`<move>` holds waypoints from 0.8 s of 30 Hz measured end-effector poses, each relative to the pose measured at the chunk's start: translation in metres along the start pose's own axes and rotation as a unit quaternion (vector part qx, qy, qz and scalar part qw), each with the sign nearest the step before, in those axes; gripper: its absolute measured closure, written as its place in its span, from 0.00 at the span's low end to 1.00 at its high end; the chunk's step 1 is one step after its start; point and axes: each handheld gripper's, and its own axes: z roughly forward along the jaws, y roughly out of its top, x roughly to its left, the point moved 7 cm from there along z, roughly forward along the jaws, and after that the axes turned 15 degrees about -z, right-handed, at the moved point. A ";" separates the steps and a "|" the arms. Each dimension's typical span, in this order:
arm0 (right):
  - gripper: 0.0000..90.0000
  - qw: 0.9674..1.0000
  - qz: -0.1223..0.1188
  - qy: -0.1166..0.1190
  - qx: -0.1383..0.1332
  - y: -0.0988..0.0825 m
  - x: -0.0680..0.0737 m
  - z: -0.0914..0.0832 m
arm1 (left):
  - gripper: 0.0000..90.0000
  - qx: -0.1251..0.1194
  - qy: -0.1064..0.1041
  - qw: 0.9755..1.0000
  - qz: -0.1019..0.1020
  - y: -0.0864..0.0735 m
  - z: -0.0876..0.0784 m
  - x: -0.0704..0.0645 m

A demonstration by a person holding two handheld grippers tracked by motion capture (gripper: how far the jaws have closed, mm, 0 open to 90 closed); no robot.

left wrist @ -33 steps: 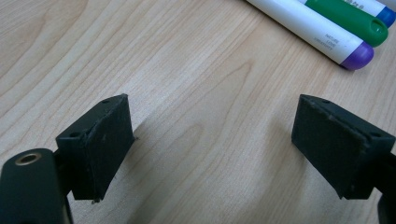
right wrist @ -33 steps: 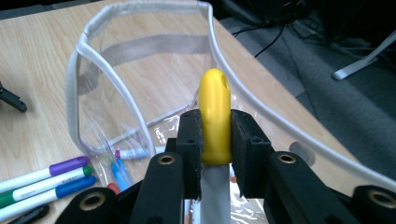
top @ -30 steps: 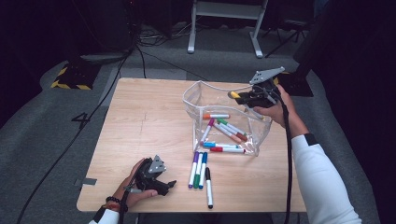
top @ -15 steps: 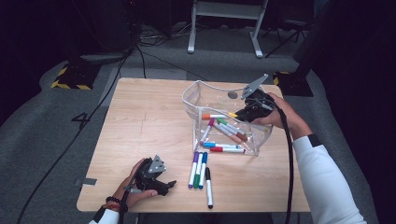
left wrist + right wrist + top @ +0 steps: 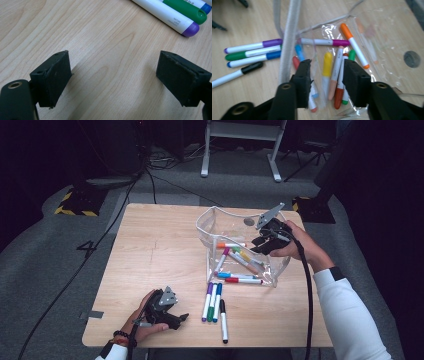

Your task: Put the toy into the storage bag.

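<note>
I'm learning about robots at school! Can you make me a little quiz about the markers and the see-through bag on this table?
1. How many markers lie on the table outside the clear bag?
2. True or false: the left gripper grips a marker.
3. Which gripper is above the bag: A left, B right?

Key:
1. Four: purple, green, blue, black.
2. False; its open jaws are empty.
3. B.

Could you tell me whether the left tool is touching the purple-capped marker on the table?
Apart. The left gripper view shows bare wood between the left tool and the purple-capped marker, which lies beyond its open jaws.
</note>
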 end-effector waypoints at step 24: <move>0.40 0.966 0.064 -0.167 -0.187 -0.009 0.028 -0.097 | 0.14 0.000 0.000 1.000 0.000 0.000 0.000 0.000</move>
